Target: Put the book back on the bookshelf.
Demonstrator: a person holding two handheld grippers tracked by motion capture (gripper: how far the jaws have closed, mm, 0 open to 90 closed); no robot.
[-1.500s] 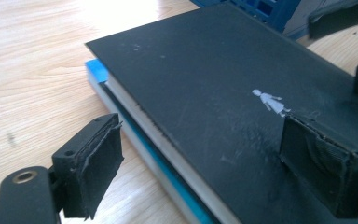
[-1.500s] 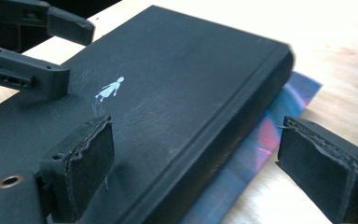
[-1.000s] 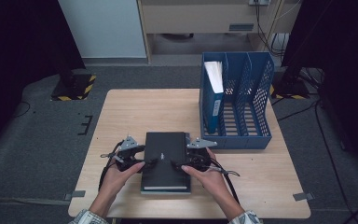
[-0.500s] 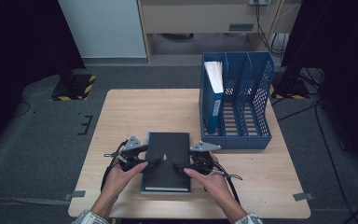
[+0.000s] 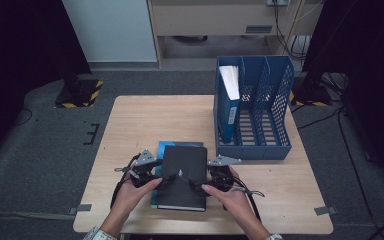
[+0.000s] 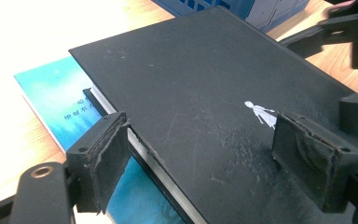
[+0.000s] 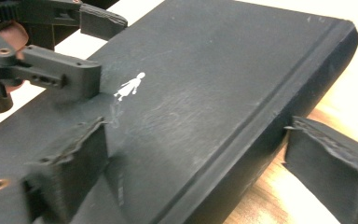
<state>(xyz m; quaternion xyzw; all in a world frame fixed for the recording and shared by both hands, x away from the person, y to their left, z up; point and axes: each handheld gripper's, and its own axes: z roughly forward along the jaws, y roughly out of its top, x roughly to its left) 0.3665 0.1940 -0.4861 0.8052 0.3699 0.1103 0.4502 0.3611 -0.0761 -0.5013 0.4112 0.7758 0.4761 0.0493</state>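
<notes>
The black book (image 5: 182, 176) lies flat on the counter (image 5: 140, 120), resting on top of a blue book (image 5: 161, 146) whose cover shows past its left and far edges. The left claw (image 5: 161, 181) sits at the black book's left edge, and the right claw (image 5: 196, 185) at its right edge, so the book lies between the two. In the left claw's view the jaws stand spread: one pad is on top of the black cover near a small white figure (image 6: 260, 113), the other is beside the book's edge over the blue book, and neither seems to squeeze. In the right claw's view the jaws are also spread, having just been opening: one pad lies over the cover, the other sits beyond the spine above the counter, with the book's thick edge between them but a gap at the outer pad. Beyond the right claw, further back on the counter, stands a blue file rack (image 5: 254, 107) with a blue folder (image 5: 228, 102) upright in its leftmost slot.
</notes>
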